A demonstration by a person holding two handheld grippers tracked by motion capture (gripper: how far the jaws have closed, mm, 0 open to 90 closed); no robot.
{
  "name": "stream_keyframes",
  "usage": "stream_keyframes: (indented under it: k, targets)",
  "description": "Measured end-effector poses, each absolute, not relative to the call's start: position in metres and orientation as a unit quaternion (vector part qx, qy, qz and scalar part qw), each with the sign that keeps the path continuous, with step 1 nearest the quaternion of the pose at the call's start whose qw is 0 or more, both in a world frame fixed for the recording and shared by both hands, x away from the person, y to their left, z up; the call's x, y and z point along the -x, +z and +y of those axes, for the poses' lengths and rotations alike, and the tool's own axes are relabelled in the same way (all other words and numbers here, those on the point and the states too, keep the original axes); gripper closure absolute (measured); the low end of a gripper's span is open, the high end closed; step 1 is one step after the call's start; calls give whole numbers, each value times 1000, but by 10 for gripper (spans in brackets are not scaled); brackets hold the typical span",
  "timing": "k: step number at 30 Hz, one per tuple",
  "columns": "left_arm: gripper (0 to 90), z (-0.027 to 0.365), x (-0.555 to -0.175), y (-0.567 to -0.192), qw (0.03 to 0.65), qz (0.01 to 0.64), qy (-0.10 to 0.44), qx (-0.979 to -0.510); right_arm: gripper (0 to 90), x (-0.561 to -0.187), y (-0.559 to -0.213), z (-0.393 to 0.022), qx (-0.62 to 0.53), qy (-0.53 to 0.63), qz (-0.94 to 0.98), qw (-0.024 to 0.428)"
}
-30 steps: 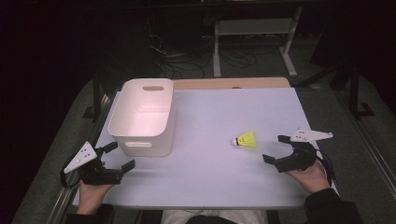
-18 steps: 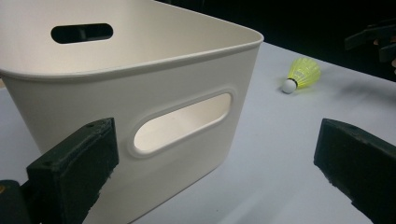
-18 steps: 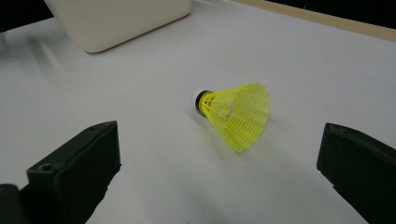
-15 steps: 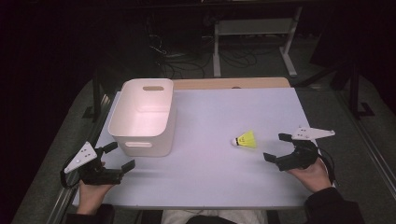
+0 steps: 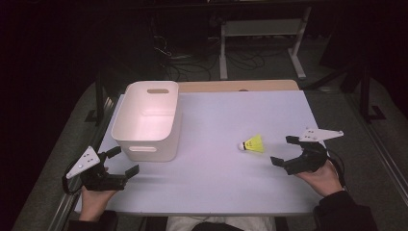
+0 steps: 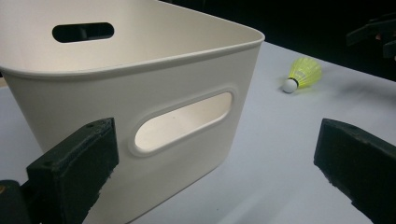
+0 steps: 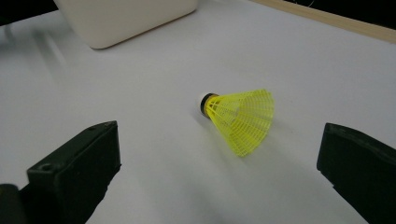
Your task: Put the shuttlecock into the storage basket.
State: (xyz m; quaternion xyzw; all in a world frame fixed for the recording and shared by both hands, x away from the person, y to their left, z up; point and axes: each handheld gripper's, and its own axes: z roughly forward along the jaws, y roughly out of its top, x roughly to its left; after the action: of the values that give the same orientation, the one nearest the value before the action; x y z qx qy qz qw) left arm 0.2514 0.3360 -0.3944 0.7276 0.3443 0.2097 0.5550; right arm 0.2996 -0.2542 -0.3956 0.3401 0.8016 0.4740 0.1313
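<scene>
Right gripper [image 5: 284, 150] lines up on the shuttlecock [image 5: 253, 144]

Its jaws stand wide apart, framing the shuttlecock lying toward the table's [image 5: 216, 192] right edge; the left gripper [image 5: 121, 161], equally open, waits beside the bin [image 5: 149, 120].

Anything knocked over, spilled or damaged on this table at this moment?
Nothing stands out. The white bin sits upright and empty on the table; the yellow shuttlecock lies on its side, intact. Both the left gripper and right gripper are open, holding nothing.
</scene>
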Motion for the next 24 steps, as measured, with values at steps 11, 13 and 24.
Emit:
stream_keyframes:
  k: [11, 13, 24]
  targets:
    - [0, 336, -251, -394, 557, 345, 209, -726, 0, -304, -389, -250, -333, 466, 810, 128]
    - [0, 336, -251, -394, 558, 345, 209, -725, 0, -304, -388, -249, -333, 466, 810, 127]
    - [0, 336, -253, -393, 561, 346, 205, -723, 0, -310, -384, -240, -322, 458, 820, 122]
